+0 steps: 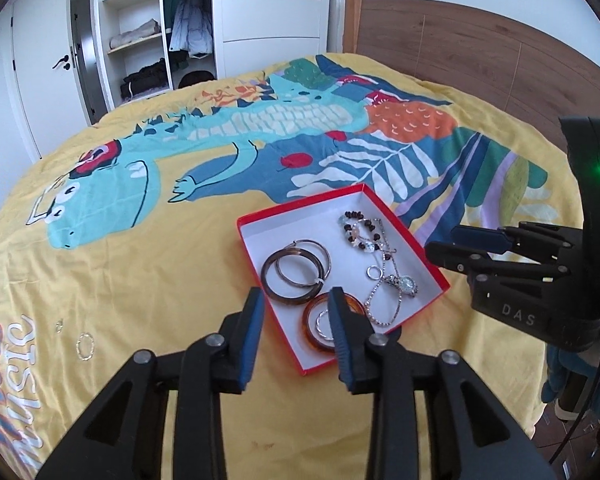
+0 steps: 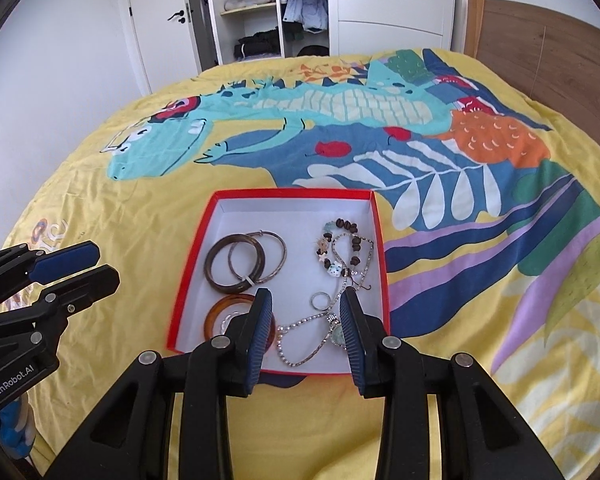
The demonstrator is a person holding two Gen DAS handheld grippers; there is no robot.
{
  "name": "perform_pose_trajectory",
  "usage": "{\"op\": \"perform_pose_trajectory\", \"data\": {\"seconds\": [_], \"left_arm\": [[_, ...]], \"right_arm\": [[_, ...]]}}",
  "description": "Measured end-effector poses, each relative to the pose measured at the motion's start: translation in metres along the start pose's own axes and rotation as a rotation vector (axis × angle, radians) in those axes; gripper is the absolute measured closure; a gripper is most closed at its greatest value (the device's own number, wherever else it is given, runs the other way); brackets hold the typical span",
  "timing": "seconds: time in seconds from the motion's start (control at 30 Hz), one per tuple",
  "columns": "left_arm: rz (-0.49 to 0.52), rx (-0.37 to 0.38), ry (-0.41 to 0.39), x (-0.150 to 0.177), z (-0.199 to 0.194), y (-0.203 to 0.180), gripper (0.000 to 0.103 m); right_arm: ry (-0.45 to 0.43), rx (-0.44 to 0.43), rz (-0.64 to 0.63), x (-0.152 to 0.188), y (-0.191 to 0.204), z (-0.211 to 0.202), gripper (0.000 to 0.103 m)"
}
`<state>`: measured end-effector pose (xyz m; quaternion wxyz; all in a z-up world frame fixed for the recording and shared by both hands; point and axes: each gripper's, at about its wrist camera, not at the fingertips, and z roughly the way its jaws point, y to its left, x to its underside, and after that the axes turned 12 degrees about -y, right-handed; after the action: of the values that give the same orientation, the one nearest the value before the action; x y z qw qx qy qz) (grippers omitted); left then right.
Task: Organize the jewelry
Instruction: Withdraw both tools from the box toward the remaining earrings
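Note:
A red box (image 1: 300, 204) with a white inside lies on the bedspread; its rim also shows in the right wrist view (image 2: 292, 193). In it lie a dark bangle (image 1: 268, 280), a silver hoop (image 1: 325, 260), an amber bangle (image 1: 312, 334), a beaded bracelet (image 1: 360, 232), a watch (image 1: 406, 284) and a rhinestone chain (image 2: 300, 356). A small silver ring (image 1: 85, 348) lies loose on the cloth to the left. My left gripper (image 1: 296, 312) hovers open over the box's near corner, holding nothing. Above the chain and watch (image 2: 337, 334), my right gripper (image 2: 306, 308) is open and empty too.
The bed carries a yellow dinosaur bedspread (image 1: 140, 272). A wooden headboard (image 1: 480, 52) runs along the right. Beyond the far edge stand an open wardrobe (image 1: 140, 40) with shelves and clothes, and a white door (image 1: 40, 60). Each gripper appears at the other view's edge.

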<state>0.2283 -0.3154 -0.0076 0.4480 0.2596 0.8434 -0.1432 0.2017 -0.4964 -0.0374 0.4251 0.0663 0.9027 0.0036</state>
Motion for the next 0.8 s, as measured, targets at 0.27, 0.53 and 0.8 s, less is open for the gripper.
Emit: {"op": "perform_pose_trajectory", "data": {"seconds": [0.27,0.53,0.8], "left_arm": [[-0.01,-0.025,-0.023,0.006,-0.047,0.004,0.071],[-0.026,-0.055,-0.055,0.015,-0.092,0.011,0.068],[-0.065,-0.096,-0.076,0.025,-0.132,0.026,0.067]], "right_arm": [[-0.043,-0.009,-0.001,-0.003,0.019,-0.043,0.064],[-0.063,-0.029,-0.01,0.006,0.042,-0.079,0.059],[-0.078,-0.059,-0.032,0.019,0.069,-0.11,0.059]]}}
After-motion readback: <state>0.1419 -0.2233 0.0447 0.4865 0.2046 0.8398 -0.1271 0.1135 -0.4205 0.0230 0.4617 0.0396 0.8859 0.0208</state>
